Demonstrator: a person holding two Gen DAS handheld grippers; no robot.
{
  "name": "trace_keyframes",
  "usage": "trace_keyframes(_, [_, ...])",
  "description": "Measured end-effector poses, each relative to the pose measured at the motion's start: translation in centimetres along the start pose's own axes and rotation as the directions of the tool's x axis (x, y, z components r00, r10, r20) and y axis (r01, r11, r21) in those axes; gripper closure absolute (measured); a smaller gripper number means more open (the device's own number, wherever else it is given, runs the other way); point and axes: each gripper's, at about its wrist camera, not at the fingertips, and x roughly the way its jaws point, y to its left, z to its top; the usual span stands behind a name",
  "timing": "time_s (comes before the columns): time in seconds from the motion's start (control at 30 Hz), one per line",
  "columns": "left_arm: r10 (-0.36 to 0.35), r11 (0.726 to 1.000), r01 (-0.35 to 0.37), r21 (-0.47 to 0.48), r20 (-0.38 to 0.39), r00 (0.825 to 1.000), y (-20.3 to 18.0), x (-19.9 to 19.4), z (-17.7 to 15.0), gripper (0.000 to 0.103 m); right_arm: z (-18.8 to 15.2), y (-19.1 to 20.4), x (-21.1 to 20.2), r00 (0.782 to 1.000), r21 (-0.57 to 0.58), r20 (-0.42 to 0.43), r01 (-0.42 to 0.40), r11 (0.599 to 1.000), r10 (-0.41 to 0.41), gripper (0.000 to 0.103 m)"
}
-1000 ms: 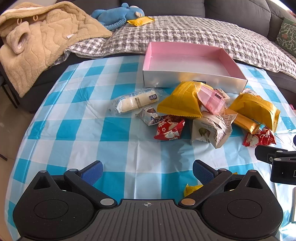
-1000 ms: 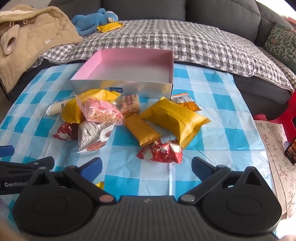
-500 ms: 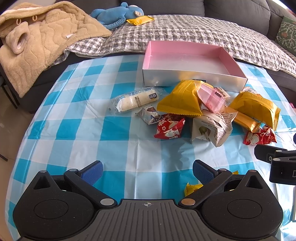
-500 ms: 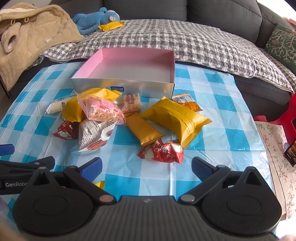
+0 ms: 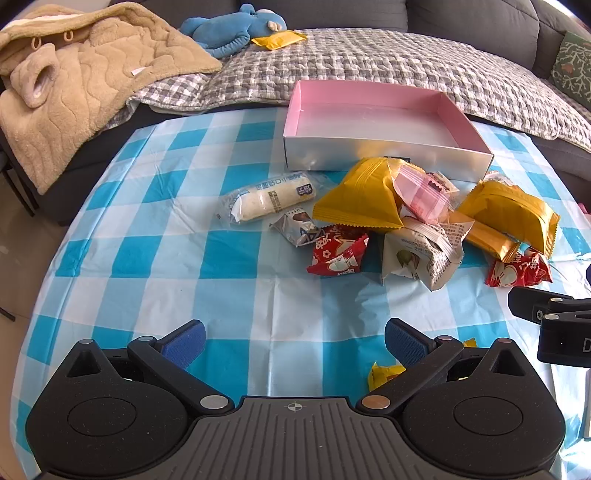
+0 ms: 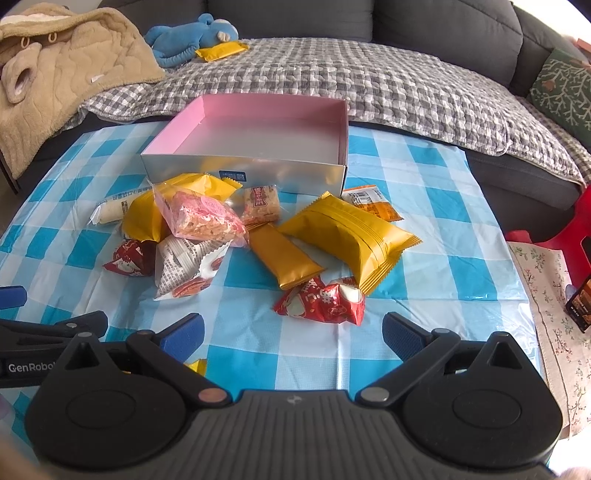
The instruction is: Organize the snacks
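Both tools, left tool (image 5: 293, 341) and right tool (image 6: 291, 332), stay spread apart, barely moved (nothing grasped); snacks (image 6: 347, 236) remain on the counter, box (image 6: 258, 140) at twelve o'clock empty.

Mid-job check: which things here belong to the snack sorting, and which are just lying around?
Job:
pink box, nothing in it
snack pile on the checked cloth
red packet nearest the right gripper
white roll

Lying about:
beige fleece
blue plush
green cushion
yellow packet on the sofa, unclear which list
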Motion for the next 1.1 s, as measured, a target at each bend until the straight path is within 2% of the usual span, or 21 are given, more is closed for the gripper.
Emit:
trace_keyframes(0.87, [0.001, 1.0, -0.001, 0.0, -0.001, 1.0, 0.09, 0.0, 0.0, 0.0, 0.07, 0.0, -0.02, 1.0, -0.006, 0.004, 0.009, 1.0, -0.009, 0.0])
trace_keyframes(1.1, [-0.021, 1.0, 0.021, -0.003, -0.004, 1.0, 0.56, 0.47, 0.35, 0.0, 0.27, 0.19, 0.19, 1.0, -0.017, 0.012, 0.019, 1.0, -0.019, 0.0])
